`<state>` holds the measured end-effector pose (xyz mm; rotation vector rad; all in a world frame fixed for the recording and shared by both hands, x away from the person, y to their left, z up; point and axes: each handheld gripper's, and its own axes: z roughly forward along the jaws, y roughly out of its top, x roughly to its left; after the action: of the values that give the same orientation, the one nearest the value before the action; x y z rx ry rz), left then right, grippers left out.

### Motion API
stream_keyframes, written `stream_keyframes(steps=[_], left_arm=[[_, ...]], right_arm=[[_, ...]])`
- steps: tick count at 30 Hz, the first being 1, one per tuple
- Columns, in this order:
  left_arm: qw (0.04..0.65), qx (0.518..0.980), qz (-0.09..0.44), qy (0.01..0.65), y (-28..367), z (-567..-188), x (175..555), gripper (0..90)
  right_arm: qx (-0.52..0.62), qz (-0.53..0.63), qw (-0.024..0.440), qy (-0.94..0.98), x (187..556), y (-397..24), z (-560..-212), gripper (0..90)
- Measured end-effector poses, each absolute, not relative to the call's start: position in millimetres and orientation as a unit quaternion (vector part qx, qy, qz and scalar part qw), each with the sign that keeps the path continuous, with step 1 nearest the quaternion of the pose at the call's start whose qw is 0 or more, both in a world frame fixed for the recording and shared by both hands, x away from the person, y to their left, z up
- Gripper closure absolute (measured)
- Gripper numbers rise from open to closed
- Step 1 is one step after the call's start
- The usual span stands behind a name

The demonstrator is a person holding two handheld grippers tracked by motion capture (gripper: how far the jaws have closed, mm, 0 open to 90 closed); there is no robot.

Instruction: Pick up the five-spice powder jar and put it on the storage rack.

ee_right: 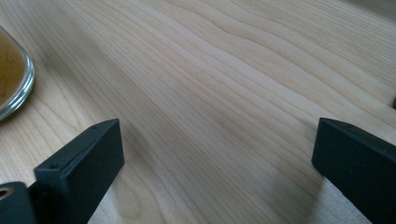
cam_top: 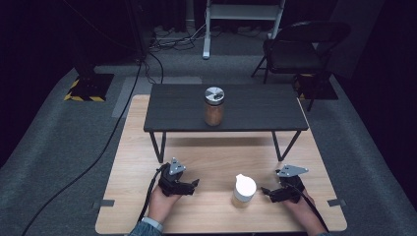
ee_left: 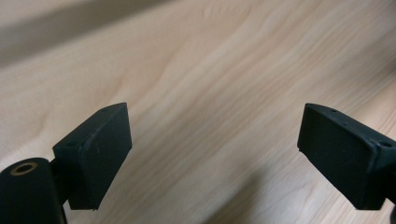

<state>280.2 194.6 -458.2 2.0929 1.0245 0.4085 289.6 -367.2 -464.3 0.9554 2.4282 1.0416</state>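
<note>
While both our grippers rest on the wooden table [cam_top: 206, 162], left gripper [cam_top: 189, 186] and right gripper [cam_top: 269, 192] jaws spread wide and empty, a white-lidded jar [cam_top: 244, 190] of brownish powder stands between them, nearer the right.

Pale matt wood-grain tabletop [cam_top: 216, 162]; clear glass jar [cam_top: 214, 106], shiny metal lid [cam_top: 214, 94].

text: none readable | labels: none | brands: none | numbers: none
</note>
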Motion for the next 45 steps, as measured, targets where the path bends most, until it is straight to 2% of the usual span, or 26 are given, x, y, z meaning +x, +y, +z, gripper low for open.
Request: stream_keyframes(steps=[4,7,15,45], left_arm=[[0.356,0.829,0.151,0.405,189,-459,285,8.5],[0.341,0.839,0.170,0.388,183,-461,282,7.8],[0.350,0.839,0.174,0.379,185,-465,282,4.9],[0.350,0.837,0.174,0.382,184,-465,281,4.4]], right_arm=[[0.335,0.366,0.165,0.852,290,-367,-464,1.8],[0.335,0.366,0.165,0.853,290,-367,-464,1.8],[0.334,0.366,0.164,0.853,290,-367,-464,1.7],[0.336,0.366,0.166,0.852,290,-366,-464,1.5]])
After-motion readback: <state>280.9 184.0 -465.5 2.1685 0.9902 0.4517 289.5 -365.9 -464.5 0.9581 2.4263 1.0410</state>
